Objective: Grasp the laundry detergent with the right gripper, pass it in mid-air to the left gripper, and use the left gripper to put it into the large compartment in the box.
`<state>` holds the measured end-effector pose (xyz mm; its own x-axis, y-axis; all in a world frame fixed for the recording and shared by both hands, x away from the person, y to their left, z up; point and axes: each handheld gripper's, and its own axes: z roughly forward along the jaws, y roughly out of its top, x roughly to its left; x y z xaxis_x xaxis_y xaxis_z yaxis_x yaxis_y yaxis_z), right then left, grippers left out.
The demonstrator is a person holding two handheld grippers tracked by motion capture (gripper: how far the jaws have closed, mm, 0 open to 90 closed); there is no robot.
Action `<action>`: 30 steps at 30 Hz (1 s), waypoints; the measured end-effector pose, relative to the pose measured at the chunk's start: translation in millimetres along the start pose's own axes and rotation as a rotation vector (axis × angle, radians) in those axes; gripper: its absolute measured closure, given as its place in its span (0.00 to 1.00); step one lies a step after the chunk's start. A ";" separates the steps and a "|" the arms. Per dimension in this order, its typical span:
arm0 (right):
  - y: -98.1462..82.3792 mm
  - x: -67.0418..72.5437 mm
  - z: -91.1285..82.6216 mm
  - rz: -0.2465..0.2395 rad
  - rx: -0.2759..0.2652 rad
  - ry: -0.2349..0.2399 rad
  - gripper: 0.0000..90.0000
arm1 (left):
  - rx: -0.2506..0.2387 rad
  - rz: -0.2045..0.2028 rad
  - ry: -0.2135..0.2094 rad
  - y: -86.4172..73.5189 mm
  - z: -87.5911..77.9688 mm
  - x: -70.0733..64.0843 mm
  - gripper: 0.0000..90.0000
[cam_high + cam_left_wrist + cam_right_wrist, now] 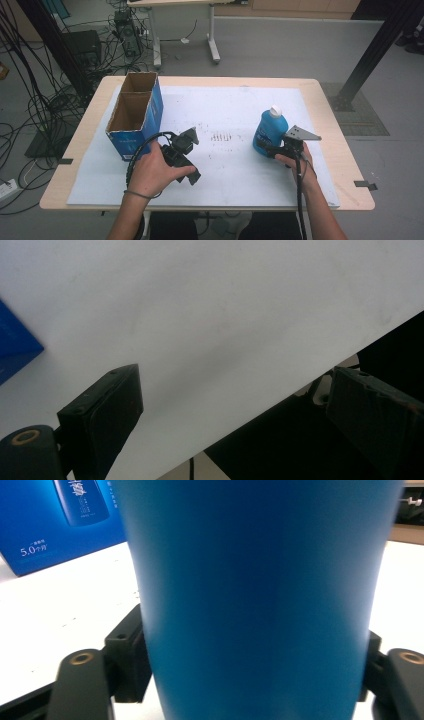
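Observation:
A blue bottle with a white cap stands upright on the right of the white mat. My right gripper reaches it from the near side, low on its body. In the right gripper view the bottle sits between the jaws of the right gripper, and both pads touch its sides. My left gripper lies on the mat under the person's left hand, just right of the box. Its jaws stand wide apart in the left gripper view, with nothing between them in the left gripper.
An open cardboard box with blue sides stands at the mat's left; its printed side and a corner also appear. The wooden table borders the mat. Cables and table legs crowd the floor behind.

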<state>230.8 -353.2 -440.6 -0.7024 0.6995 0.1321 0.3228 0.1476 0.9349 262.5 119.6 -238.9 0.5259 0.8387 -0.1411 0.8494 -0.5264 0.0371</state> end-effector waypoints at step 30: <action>1.7 3.7 -2.2 -0.022 0.002 -0.014 0.45 | 0.002 0.004 0.001 0.4 0.8 -1.6 0.09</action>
<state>227.4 -351.9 -437.9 -0.7003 0.7058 0.1073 0.3087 0.1639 0.9369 262.0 117.9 -239.5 0.5290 0.8370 -0.1402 0.8475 -0.5296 0.0357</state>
